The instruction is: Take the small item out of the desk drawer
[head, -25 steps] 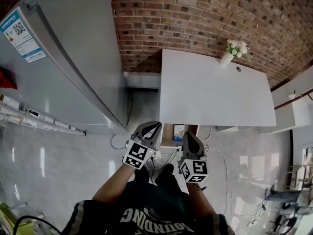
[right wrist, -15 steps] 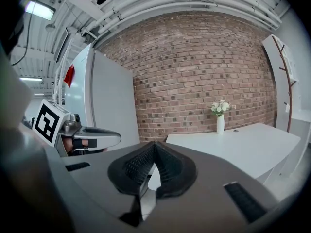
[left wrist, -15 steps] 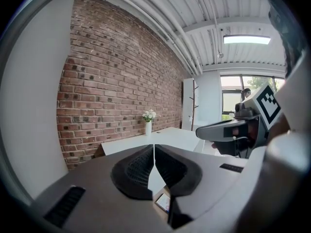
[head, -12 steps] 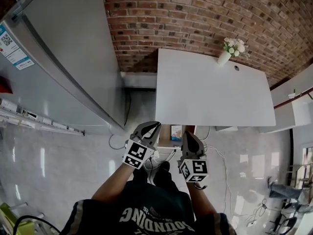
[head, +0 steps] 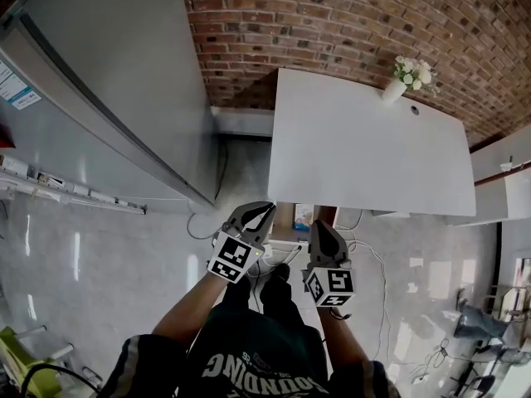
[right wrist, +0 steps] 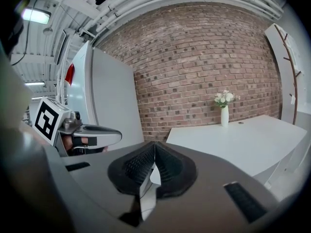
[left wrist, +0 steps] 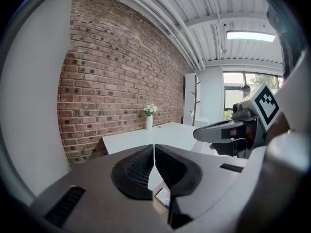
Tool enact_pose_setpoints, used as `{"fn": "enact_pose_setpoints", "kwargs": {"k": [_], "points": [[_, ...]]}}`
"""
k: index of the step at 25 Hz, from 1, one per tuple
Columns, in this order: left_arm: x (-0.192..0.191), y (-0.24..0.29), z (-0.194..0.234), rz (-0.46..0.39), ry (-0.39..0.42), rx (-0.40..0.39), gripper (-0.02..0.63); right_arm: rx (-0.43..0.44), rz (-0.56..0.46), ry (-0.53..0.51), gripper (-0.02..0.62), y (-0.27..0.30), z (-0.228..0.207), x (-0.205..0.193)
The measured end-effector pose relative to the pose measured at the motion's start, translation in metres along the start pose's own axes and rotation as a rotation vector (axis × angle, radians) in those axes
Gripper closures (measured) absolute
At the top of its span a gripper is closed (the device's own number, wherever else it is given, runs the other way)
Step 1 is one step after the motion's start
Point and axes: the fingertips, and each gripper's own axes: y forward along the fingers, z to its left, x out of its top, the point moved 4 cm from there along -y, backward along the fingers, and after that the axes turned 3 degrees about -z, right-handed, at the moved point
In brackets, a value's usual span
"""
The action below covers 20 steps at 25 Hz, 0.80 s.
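Grey jaws of the left gripper [head: 264, 211] and right gripper [head: 320, 225] are both pressed together, empty, side by side above the floor; just beyond their tips the small item [head: 304, 214] lies in the open drawer [head: 284, 219] under the white desk [head: 365, 148]; its long side seems to run toward the brick wall [head: 332, 15].

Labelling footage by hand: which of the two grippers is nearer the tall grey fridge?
The left gripper: the fridge stands on its side, while the right gripper is toward the vase.
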Motion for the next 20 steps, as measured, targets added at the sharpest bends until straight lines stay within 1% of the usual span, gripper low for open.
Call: {"fn": "enact_pose_setpoints", "kwargs": {"k": [5,12,16,20], "points": [[-0.019,0.004,-0.006,0.034,-0.016,0.001,0.584,0.013,0.041,0.014,0.571,0.004,-0.006,-0.022],[-0.049,0.005,-0.020,0.080,-0.051,0.004,0.584,0.040,0.086,0.028,0.571,0.004,-0.002,-0.049],[-0.070,0.007,-0.026,0.112,-0.068,0.012,0.584,0.039,0.130,0.041,0.571,0.002,-0.007,-0.078],[-0.092,0.009,-0.036,0.152,-0.085,0.007,0.584,0.029,0.197,0.071,0.571,-0.002,-0.018,-0.111]]}}
